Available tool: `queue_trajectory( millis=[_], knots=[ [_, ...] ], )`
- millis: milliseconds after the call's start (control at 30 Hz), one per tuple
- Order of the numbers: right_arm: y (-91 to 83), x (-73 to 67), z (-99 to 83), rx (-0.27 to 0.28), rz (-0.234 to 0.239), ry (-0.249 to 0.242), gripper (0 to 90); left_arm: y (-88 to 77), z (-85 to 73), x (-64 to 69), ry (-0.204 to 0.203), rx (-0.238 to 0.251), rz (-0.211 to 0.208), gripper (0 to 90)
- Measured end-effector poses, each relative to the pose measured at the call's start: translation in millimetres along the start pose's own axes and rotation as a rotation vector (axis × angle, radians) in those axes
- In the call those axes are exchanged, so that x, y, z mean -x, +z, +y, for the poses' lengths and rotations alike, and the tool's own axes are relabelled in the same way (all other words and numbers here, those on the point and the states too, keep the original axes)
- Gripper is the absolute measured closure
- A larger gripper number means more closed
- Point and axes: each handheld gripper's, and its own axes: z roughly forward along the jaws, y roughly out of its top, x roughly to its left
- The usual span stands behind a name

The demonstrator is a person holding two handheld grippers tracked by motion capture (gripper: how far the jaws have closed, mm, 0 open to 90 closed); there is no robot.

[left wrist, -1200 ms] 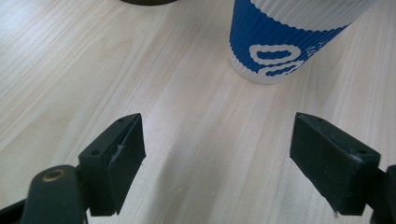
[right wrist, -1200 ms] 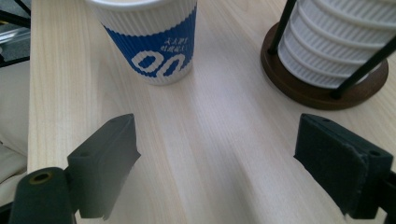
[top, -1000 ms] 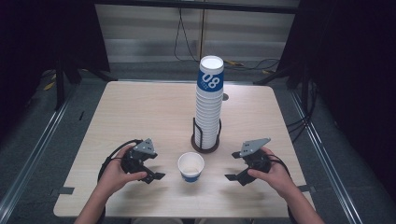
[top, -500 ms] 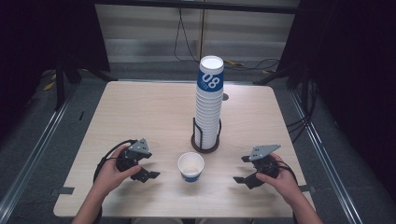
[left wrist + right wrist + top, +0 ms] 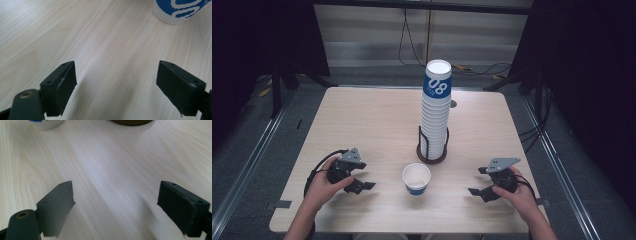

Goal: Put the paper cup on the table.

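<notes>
**High view: two open grippers flank a lone paper cup**

High view shows a pale wooden table as the largest thing, square-topped, with dark floor and cables around it. Right of its centre stands a tall stack of white paper cups, upright in a dark wire holder; the topmost cup wears a blue band with white numerals. Nearer the person, just in front of the holder and apart from it, a single cup stands upright and open-mouthed, white with a blue band.

At the near left, the person's left hand holds the left gripper low over the table, well apart from the single cup, jaws pointing right toward it. In the left gripper view its two black jaws stand wide apart over bare wood, the cup's blue-patterned base at the far right edge.

At the near right, the right hand holds the right gripper, jaws pointing left. In the right gripper view they are likewise spread wide with nothing between them.
</notes>
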Motion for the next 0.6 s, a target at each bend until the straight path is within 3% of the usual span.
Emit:
queue_trajectory(
  millis=[100, 333, 600],
  knots=[
    [-4.8, 1.2, -1.0, 0.009, -0.013, 0.000, 12.8, -4.7, -3.9, -4.0, 0.011, -0.001, 0.012, 16.4],
    [-11.4, 2.8, -2.4, 0.035, -0.030, 0.003, 12.9, -11.3, -13.9, -12.9, -0.008, 0.009, 0.021, 16.4],
    [-13.3, 5.5, -7.7, 0.025, -0.047, 0.000, 12.8, -11.9, -19.9, -15.9, -0.019, 0.003, 0.032, 16.4]
  ],
)
